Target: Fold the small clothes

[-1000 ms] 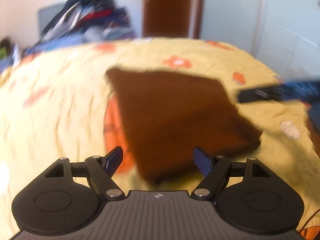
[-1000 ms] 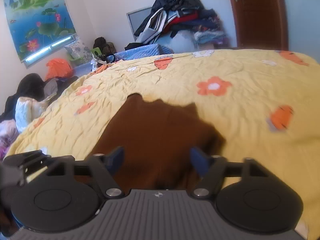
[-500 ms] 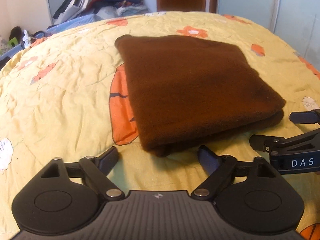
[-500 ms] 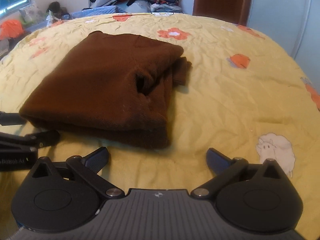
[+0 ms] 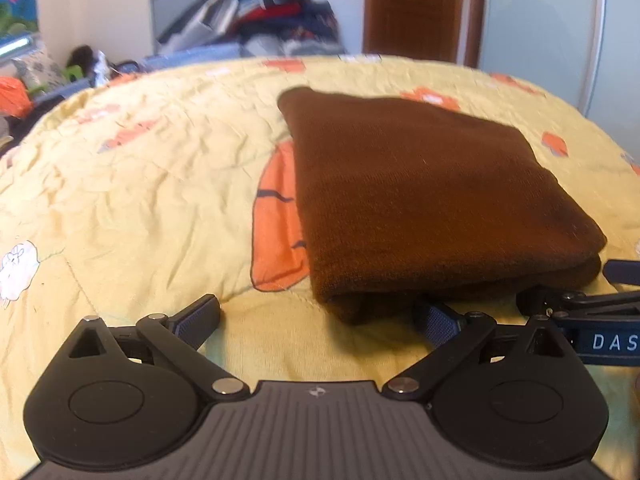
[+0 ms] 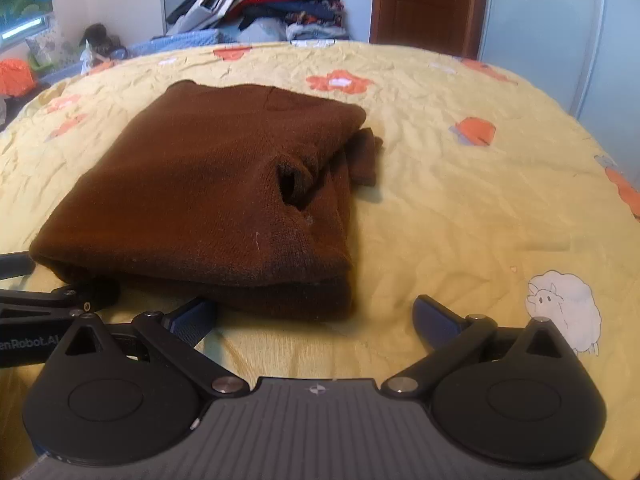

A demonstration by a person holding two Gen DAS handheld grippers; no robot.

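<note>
A brown knitted garment [image 5: 420, 200] lies folded into a thick rectangle on the yellow bed cover [image 5: 140, 200]. My left gripper [image 5: 316, 312] sits just in front of its near left corner. The jaws are opening wide, the pads touch no cloth, and only the corner's edge lies between them. My right gripper [image 6: 314, 308] stands open at the near right corner of the garment [image 6: 208, 200], pads apart from the cloth. A sleeve end sticks out on the garment's right side. Each view shows the other gripper at its edge: the right gripper [image 5: 580, 308] and the left gripper [image 6: 60, 300].
The bed cover [image 6: 460, 220] has orange flower and white sheep prints. A heap of clothes [image 6: 272, 4] is piled beyond the bed's far edge. A wooden door [image 6: 424, 4] and a white wardrobe [image 6: 560, 20] stand at the back right.
Both grippers have sunk toward the bed at the garment's near edge. Both pairs of jaws have spread wider. The garment lies still.
</note>
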